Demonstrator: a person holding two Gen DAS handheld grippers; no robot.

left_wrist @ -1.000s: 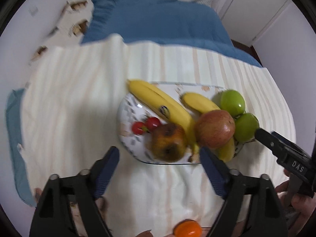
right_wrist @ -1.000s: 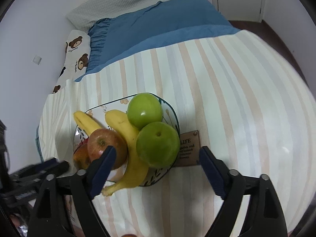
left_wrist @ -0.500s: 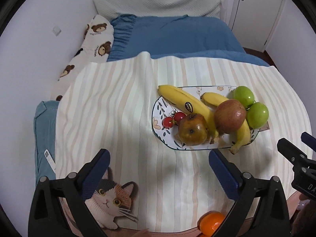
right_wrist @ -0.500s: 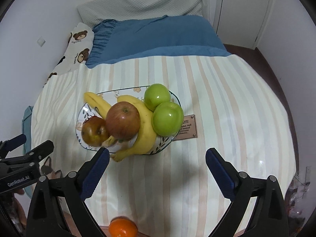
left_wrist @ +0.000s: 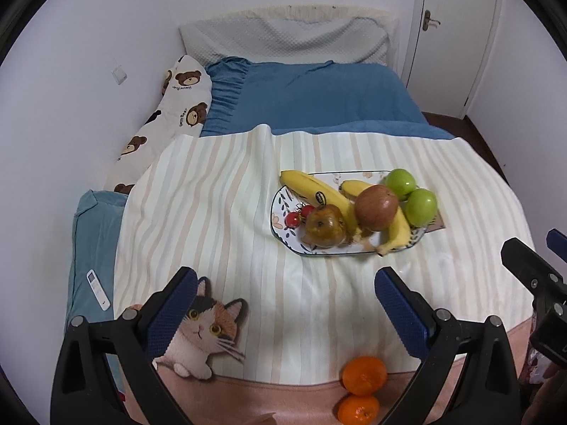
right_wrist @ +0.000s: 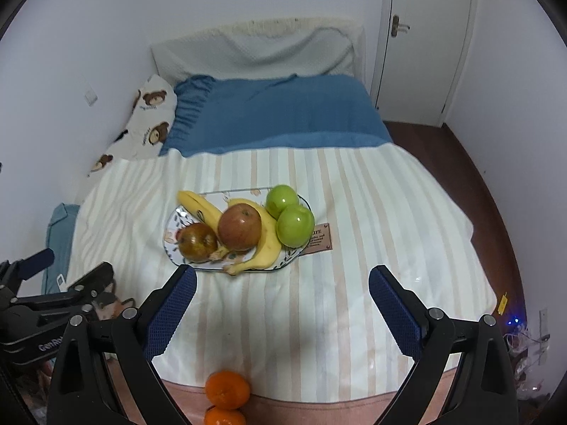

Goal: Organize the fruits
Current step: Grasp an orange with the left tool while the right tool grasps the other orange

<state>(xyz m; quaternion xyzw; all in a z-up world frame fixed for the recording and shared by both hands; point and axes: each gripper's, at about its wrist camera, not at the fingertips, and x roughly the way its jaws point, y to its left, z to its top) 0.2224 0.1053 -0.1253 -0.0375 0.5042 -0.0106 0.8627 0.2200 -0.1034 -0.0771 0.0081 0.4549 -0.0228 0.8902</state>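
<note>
A patterned plate (left_wrist: 280, 228) (right_wrist: 170, 237) on the striped blanket carries two bananas (left_wrist: 319, 196) (right_wrist: 203, 209), a red apple (left_wrist: 376, 207) (right_wrist: 240, 226), a brownish apple (left_wrist: 323, 226) (right_wrist: 197, 242), two green apples (left_wrist: 420, 207) (right_wrist: 295, 225) and small red tomatoes (left_wrist: 293, 217). Two oranges (left_wrist: 364, 375) (right_wrist: 227, 389) lie at the near edge of the bed. My left gripper (left_wrist: 281, 295) hangs open and empty above the blanket, well short of the plate. My right gripper (right_wrist: 282, 294) is likewise open and empty; its black body also shows at the right edge of the left wrist view.
A blue duvet (left_wrist: 312, 99) and grey pillow (left_wrist: 283, 39) lie at the head of the bed, with a bear-print pillow (left_wrist: 177, 106) along the left wall. A white remote (left_wrist: 98, 289) rests on a teal cushion. A door (right_wrist: 421, 42) and dark floor (right_wrist: 471, 177) lie to the right.
Both grippers have pulled back and up from the plate, so the whole bed and both oranges now show. Their jaws stand a little wider than a second ago.
</note>
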